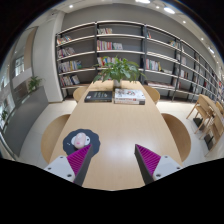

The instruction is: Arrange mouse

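Observation:
A dark mouse (80,142) lies on a round pale mouse mat (82,141) on the light wooden table (120,125), just ahead of and partly behind my left finger (77,160). My gripper (113,160) is open, its magenta pads wide apart, with nothing between the fingers. It hovers over the near end of the table, the right finger (150,160) over bare wood.
Stacked books (129,96) and a dark flat object (98,97) lie at the table's far end by a potted plant (120,70). Wooden chairs (180,135) stand along both sides. Bookshelves (120,45) line the back wall.

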Demonstrator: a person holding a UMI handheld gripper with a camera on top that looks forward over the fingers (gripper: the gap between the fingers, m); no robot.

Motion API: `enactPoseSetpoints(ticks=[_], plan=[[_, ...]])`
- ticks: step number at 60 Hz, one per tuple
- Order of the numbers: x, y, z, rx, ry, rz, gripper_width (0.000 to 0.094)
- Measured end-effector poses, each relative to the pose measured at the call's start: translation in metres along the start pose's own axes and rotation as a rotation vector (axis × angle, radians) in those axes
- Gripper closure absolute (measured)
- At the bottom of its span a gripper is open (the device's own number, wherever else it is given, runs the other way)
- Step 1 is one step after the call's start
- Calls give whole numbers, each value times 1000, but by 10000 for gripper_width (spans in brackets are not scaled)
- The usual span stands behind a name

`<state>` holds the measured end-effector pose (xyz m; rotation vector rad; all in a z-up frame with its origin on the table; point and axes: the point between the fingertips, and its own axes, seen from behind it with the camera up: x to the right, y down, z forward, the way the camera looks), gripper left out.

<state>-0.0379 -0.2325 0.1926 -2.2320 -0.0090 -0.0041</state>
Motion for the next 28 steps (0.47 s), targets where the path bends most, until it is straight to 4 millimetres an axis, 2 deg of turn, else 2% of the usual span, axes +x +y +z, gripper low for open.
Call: enactPoseSetpoints(ticks=[13, 28], plan=[[23, 27, -19, -16, -3, 4, 88], [33, 35, -23, -17, -8, 25, 88]])
